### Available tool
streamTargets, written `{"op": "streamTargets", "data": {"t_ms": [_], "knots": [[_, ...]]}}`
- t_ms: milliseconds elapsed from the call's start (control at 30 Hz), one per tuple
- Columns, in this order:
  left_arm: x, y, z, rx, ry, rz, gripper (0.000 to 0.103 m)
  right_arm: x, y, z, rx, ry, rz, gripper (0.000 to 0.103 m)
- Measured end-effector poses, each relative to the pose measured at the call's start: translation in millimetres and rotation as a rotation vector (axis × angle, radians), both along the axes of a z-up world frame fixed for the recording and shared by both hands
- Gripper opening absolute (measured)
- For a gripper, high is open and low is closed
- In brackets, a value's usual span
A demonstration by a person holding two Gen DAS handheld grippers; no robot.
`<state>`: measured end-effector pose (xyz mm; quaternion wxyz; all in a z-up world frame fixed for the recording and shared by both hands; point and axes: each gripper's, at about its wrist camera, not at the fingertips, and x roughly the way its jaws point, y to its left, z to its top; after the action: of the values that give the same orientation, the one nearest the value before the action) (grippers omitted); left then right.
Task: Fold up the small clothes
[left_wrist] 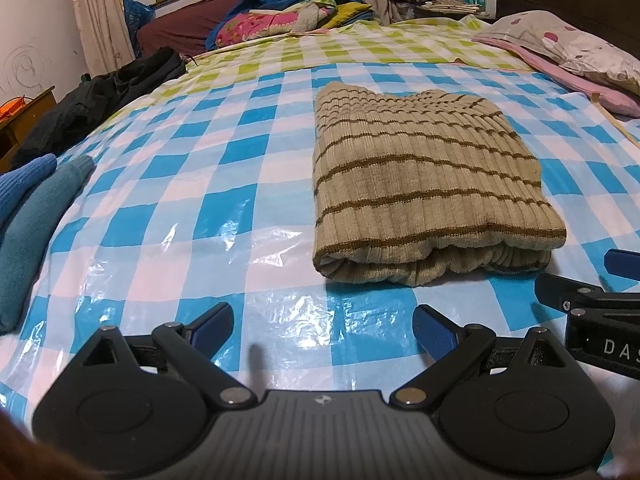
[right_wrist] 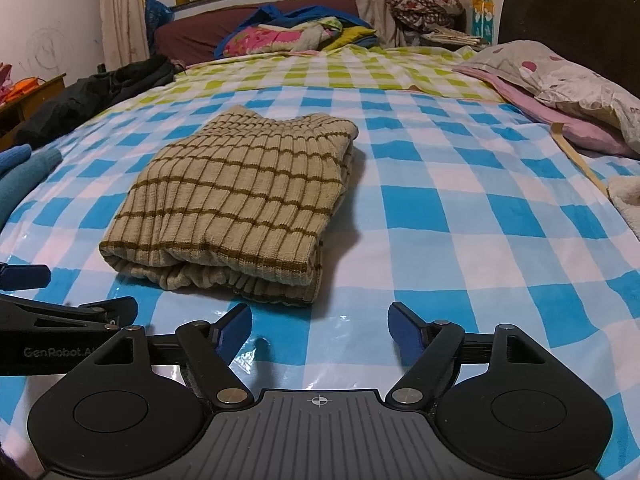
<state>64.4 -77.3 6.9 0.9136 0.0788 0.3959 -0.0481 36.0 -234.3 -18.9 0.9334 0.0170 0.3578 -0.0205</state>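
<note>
On the bed, over a glossy blue-and-white checked sheet [left_wrist: 224, 216], a beige sweater [left_wrist: 424, 184] with thin brown stripes lies folded into a thick rectangle, its rounded fold edge facing the cameras. It rests flat on the sheet, with neither tool touching it.

From the left wrist view, the left gripper [left_wrist: 323, 328] hovers low over the sheet just short of the sweater's near edge, its blue-padded fingers [left_wrist: 434, 330] spread wide with nothing between them. The sweater sits ahead and somewhat to the right of it. At the right edge of that view, the right gripper [left_wrist: 600, 280] shows partly, just beside the sweater's near right corner.

From the right wrist view, the right gripper [right_wrist: 320, 326] also has its fingers spread apart and empty, with the sweater [right_wrist: 240, 196] ahead and to the left. The left gripper [right_wrist: 44, 292] pokes in from the left edge (only part of it shows), close by the sweater's near left corner.

Blue knit clothes [left_wrist: 28, 216] lie at the left edge of the sheet, well apart from the sweater. A dark garment [left_wrist: 100, 100] is heaped farther back on the left. A spotted pillow [right_wrist: 568, 80] on a pink cloth lies at the far right, and a green-checked sheet [right_wrist: 340, 72] covers the far part of the bed.
</note>
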Motion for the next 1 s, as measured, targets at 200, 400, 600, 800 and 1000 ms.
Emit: {"op": "streamTargets", "data": {"t_ms": [200, 400, 600, 800, 1000], "knots": [[-1.6, 2.2, -1.8, -0.001, 0.001, 0.004, 0.102, -0.8, 0.5, -0.5, -0.004, 0.001, 0.003, 0.078], [-3.0, 4.2, -4.9, 0.002, 0.006, 0.008, 0.102, -0.3, 1.5, -1.7, -0.015, 0.005, 0.004, 0.079], [-3.8, 4.2, -4.8, 0.0, 0.006, 0.007, 0.102, -0.3, 2.7, -2.1, -0.02, 0.004, 0.006, 0.079], [-4.0, 4.4, -4.9, 0.001, 0.007, 0.007, 0.102, -0.3, 2.6, -2.3, -0.021, 0.003, 0.006, 0.079], [-4.6, 3.9, -5.4, 0.002, 0.009, 0.007, 0.102, -0.5, 2.7, -2.4, -0.022, 0.002, 0.007, 0.079]]}}
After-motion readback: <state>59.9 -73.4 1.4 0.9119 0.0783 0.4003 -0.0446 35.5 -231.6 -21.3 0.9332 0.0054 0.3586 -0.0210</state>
